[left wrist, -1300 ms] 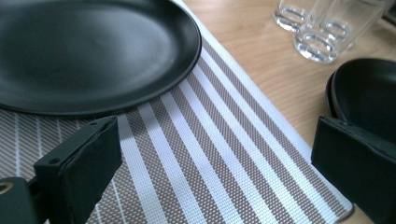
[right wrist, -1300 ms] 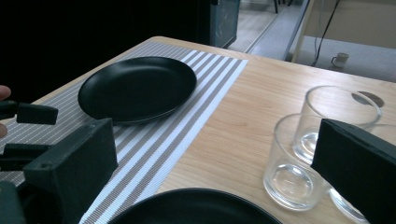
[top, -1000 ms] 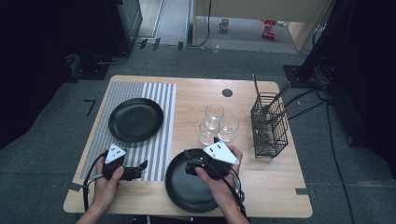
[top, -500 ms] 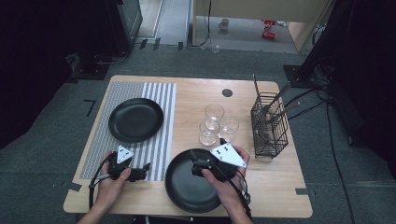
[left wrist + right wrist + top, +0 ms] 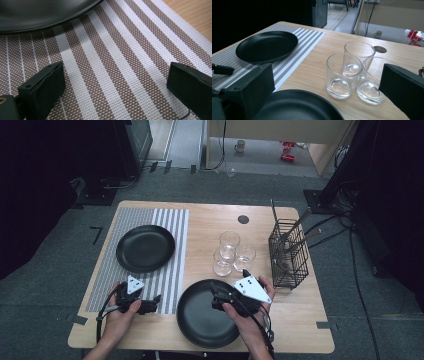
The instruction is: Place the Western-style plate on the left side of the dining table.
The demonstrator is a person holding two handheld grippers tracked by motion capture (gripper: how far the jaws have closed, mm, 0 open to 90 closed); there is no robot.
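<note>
Two black plates are on the wooden table: one on the striped placemat, one near the front edge. My left gripper lies low over the placemat's near right corner, jaws open and empty; its view looks across the mat to the far plate's rim. My right gripper hovers over the near plate's far rim, open, with nothing between its jaws. In the right gripper view, three clear glasses stand just ahead, beyond the near plate.
The three glasses cluster mid-table. A black wire basket with cutlery stands at the right. A round hole sits near the far edge. Bare wood lies at the front right corner.
Both hands have drifted slightly to the right. The left gripper now sits closer to the placemat's right edge. Neither plate nor any glass has moved.
</note>
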